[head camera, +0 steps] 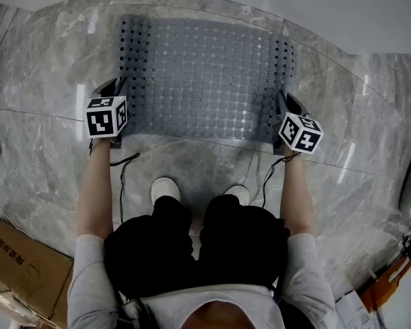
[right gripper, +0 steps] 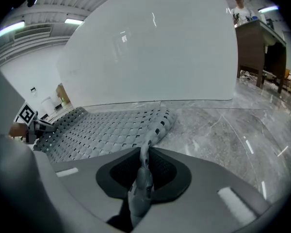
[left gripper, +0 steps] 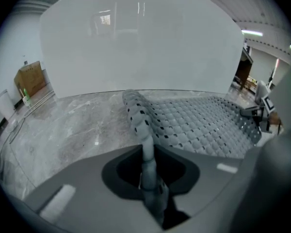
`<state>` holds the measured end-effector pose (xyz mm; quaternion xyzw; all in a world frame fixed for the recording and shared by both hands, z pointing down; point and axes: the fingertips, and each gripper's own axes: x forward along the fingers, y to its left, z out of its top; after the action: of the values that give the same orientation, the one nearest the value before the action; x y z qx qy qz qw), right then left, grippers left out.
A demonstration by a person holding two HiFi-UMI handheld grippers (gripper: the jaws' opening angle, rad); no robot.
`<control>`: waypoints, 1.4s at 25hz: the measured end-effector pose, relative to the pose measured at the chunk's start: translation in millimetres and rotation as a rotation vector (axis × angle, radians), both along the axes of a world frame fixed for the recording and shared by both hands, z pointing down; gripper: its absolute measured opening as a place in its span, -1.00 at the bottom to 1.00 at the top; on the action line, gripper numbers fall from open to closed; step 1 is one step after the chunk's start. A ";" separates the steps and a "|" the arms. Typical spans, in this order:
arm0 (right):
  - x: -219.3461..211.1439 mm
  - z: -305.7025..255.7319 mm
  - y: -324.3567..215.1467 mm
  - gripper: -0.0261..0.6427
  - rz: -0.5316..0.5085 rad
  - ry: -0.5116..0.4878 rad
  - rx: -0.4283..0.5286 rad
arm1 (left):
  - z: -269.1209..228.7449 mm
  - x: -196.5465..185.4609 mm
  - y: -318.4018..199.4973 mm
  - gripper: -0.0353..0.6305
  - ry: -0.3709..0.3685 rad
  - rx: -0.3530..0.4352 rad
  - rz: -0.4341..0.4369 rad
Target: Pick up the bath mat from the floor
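Observation:
A grey perforated bath mat [head camera: 204, 77] lies spread on the marble floor in the head view. My left gripper [head camera: 116, 108] is at the mat's near left corner and my right gripper [head camera: 284, 115] at its near right corner. In the left gripper view the mat's edge [left gripper: 144, 144] is pinched upright between the jaws of my left gripper [left gripper: 149, 178]. In the right gripper view the mat's edge [right gripper: 153, 132] runs the same way into the jaws of my right gripper [right gripper: 141, 178]. Both near corners are lifted slightly off the floor.
A white curved wall [head camera: 370, 12] borders the floor behind the mat. The person's white shoes [head camera: 166, 189] stand just in front of the mat. A cardboard box [head camera: 17, 262] sits at lower left, clutter [head camera: 390, 279] at lower right. A wooden counter [right gripper: 259, 47] stands far right.

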<state>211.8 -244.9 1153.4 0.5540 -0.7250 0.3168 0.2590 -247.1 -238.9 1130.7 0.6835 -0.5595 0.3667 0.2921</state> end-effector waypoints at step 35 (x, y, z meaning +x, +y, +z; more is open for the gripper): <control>9.0 -502.7 50.6 -0.82 0.108 -0.075 0.148 | -496.3 70.3 27.5 -0.76 0.081 0.135 0.037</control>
<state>220.9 -194.3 650.7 0.5979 -0.7246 0.2962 0.1725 -176.7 -211.4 634.5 0.7260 -0.5579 0.3057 0.2611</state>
